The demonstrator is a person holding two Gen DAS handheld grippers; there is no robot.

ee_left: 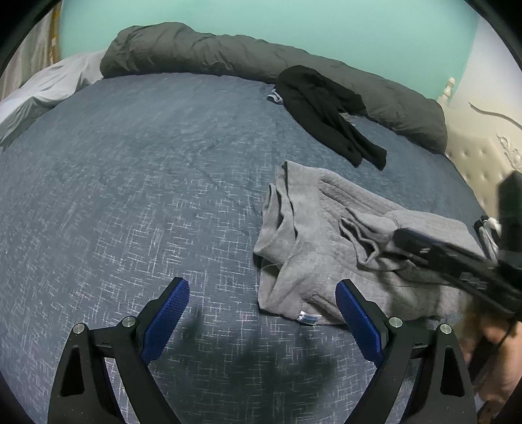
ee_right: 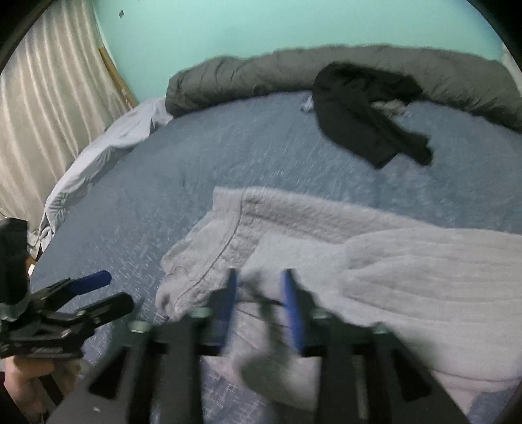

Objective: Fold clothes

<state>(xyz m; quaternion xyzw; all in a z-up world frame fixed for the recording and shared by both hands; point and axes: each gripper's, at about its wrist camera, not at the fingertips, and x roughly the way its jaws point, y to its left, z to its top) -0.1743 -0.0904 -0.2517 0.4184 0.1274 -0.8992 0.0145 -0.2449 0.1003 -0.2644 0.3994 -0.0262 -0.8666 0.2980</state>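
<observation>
Curtain: a pale curtain hangs at the far left, beside the turquoise wall.
White sheet: a light sheet lies bunched at the left edge of the bed.
Bed: a blue-grey patterned cover spreads across the bed, mostly bare on its left half.
Duvet: a dark grey duvet is rolled along the far side, against the wall.
Left gripper: the left gripper hangs just above the cover with its blue pads spread wide and nothing between them; its right pad sits over the near edge of the grey garment.
Grey garment: the grey sweatshirt lies crumpled on the right half of the bed, near the front, with a small label at its near hem.
Black garment: a black top lies farther back, partly on the duvet, well apart from the grey one.
Right gripper: the right gripper is over the grey sweatshirt, its fingers partly closed with grey cloth bunched between them; the view is blurred, so whether they pinch it cannot be told.
Headboard: a cream tufted headboard stands at the far right.
</observation>
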